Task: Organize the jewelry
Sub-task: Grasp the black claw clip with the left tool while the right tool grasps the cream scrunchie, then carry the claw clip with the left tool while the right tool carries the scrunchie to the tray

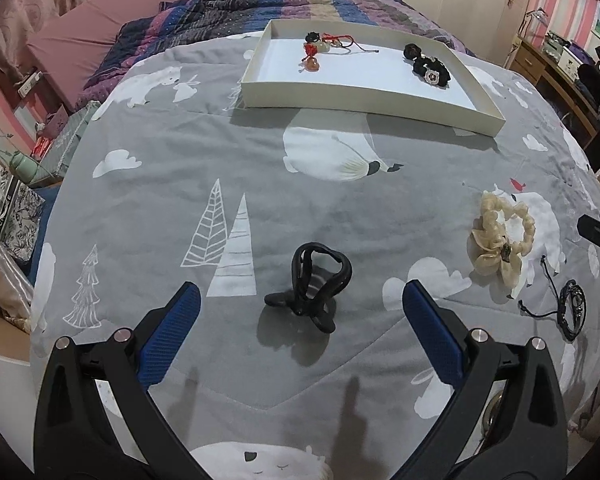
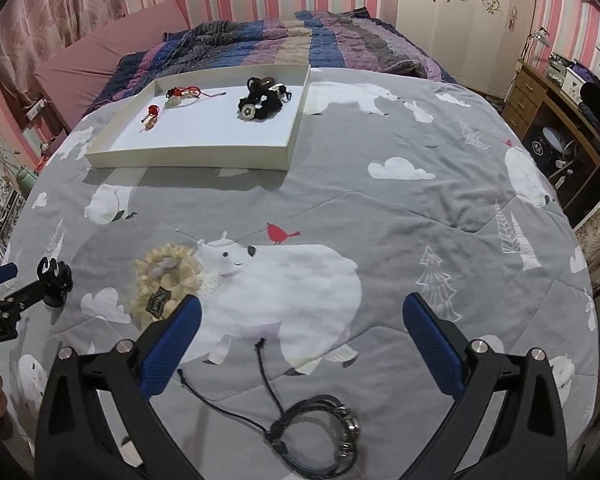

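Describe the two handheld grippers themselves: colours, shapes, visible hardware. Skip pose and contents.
Both look alike. The left gripper and right gripper each have two black, angular arms that taper forward, with triangular cut-outs and round silver pivot bolts. The fingers carry blue, finely textured rectangular pads. No cables, sleeves or markings are visible on them.

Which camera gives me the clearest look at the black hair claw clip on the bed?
The left wrist view. The black claw clip lies centred between that open gripper's fingers, close up and unobstructed. The right wrist view shows it only small at the far left edge, partly hidden by the left gripper's finger.
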`<state>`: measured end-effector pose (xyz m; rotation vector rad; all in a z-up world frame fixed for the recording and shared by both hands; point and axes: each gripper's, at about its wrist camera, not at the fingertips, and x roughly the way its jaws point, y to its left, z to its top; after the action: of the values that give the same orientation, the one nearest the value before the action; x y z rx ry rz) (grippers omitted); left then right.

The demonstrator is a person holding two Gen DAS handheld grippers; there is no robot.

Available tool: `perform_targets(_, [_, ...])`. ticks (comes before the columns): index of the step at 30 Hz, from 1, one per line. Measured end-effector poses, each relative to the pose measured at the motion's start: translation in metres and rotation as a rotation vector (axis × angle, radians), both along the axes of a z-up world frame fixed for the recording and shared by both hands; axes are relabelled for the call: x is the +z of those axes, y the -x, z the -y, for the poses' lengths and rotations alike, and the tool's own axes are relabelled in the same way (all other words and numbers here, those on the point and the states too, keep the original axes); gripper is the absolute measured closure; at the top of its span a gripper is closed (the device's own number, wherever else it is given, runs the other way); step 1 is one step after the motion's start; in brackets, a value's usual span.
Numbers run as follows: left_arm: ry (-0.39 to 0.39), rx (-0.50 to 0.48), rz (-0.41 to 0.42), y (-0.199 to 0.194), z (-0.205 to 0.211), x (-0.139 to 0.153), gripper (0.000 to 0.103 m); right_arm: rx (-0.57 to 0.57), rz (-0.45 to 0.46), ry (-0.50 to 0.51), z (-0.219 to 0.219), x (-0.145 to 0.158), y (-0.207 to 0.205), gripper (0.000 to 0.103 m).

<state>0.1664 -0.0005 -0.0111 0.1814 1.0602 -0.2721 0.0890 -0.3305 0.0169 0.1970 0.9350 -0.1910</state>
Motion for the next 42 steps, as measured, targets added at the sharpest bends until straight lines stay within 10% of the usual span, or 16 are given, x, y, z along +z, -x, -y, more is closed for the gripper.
perform_targets(24, [-0.027,-0.081,-0.026,-0.016,0.009,-0.022,0.018,0.065,-0.076,-0.027,-0.042,-0.032,-0.049,0.004])
perform_targets(38, [0.005,-0.102,-0.077,-0.024,0.012,-0.034,0.067,0.106,-0.127,-0.08,-0.044,-0.051,-0.059,0.074])
perform_targets(42, [0.004,-0.101,-0.08,-0.025,0.013,-0.033,0.067,0.11,-0.123,-0.071,-0.042,-0.051,-0.06,0.085])
